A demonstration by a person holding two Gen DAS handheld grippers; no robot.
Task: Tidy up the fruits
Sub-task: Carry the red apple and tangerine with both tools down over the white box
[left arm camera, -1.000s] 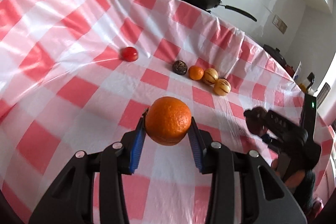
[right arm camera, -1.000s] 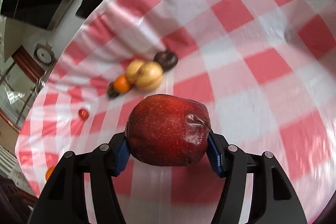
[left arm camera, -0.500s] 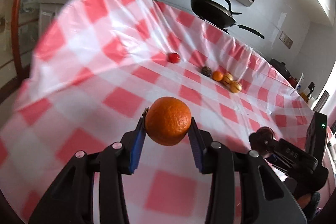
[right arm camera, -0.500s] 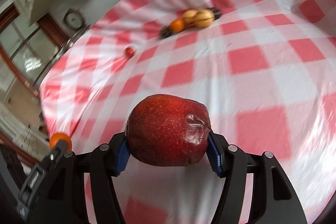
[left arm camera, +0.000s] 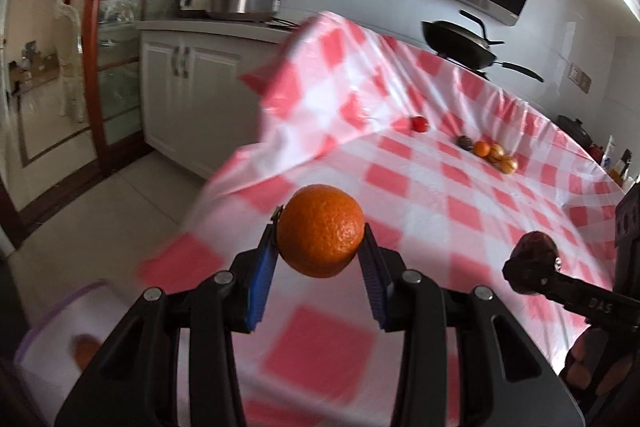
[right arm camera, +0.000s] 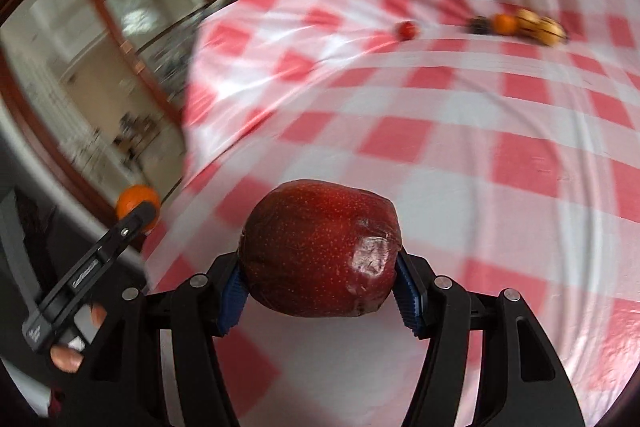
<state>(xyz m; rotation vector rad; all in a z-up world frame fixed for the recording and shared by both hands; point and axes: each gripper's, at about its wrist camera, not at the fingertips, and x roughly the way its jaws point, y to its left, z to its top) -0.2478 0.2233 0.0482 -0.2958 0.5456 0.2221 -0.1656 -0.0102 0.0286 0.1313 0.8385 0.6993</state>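
Note:
My left gripper (left arm camera: 320,263) is shut on an orange (left arm camera: 321,230), held in the air over the near left corner of the red-and-white checked table (left arm camera: 460,211). My right gripper (right arm camera: 320,291) is shut on a dark red apple (right arm camera: 321,248) above the table's near edge (right arm camera: 520,163). In the left wrist view the right gripper with the apple (left arm camera: 535,255) shows at the right; in the right wrist view the left gripper with the orange (right arm camera: 137,203) shows at the left. Far back lie a small red fruit (left arm camera: 419,123) and a row of a dark fruit, a small orange and two yellow fruits (left arm camera: 489,152).
A white container with a purple rim (left arm camera: 52,335) sits low at the left, with an orange fruit (left arm camera: 85,349) in it. Tiled floor (left arm camera: 100,203) and white cabinets (left arm camera: 188,99) lie past the table's left edge. A black pan (left arm camera: 460,43) stands behind the table.
Both grippers have drawn back and swung left, away from the fruit row, still holding the orange and the apple. The table's corner, the floor and the white container have come into view.

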